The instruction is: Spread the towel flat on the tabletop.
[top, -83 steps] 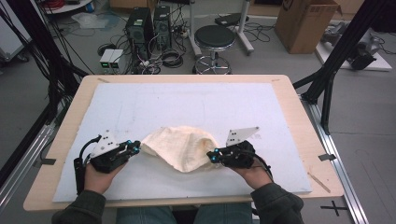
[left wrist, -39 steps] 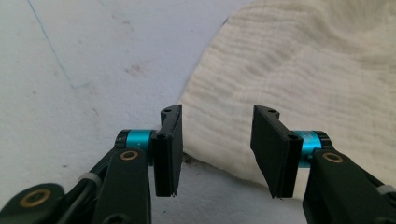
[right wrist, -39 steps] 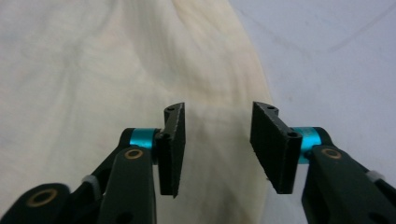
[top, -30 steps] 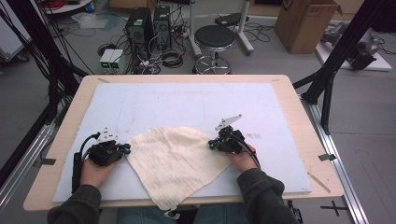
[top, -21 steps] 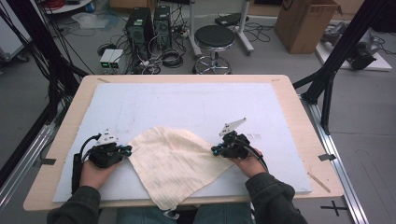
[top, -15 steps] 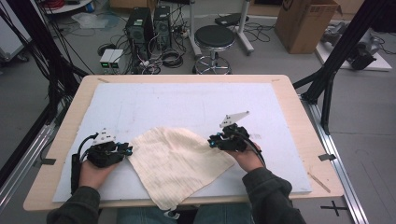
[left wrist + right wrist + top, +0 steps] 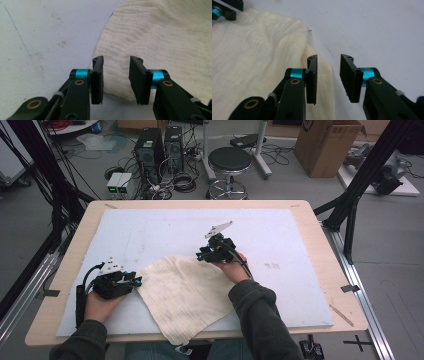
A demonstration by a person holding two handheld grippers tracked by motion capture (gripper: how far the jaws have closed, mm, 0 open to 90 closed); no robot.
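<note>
Now the cream, ribbed cotton cloth (image 7: 185,295) lies flat on the white-topped counter (image 7: 150,230), hanging over its near edge. At nine o'clock the left gripper (image 7: 134,281) rests level, fingers open; at one o'clock the right gripper (image 7: 201,255), tilted leftward, gapes empty.

A black stool (image 7: 229,159) sits at twelve o'clock beyond the table (image 7: 320,245); cardboard box (image 7: 325,145) at one o'clock.
</note>
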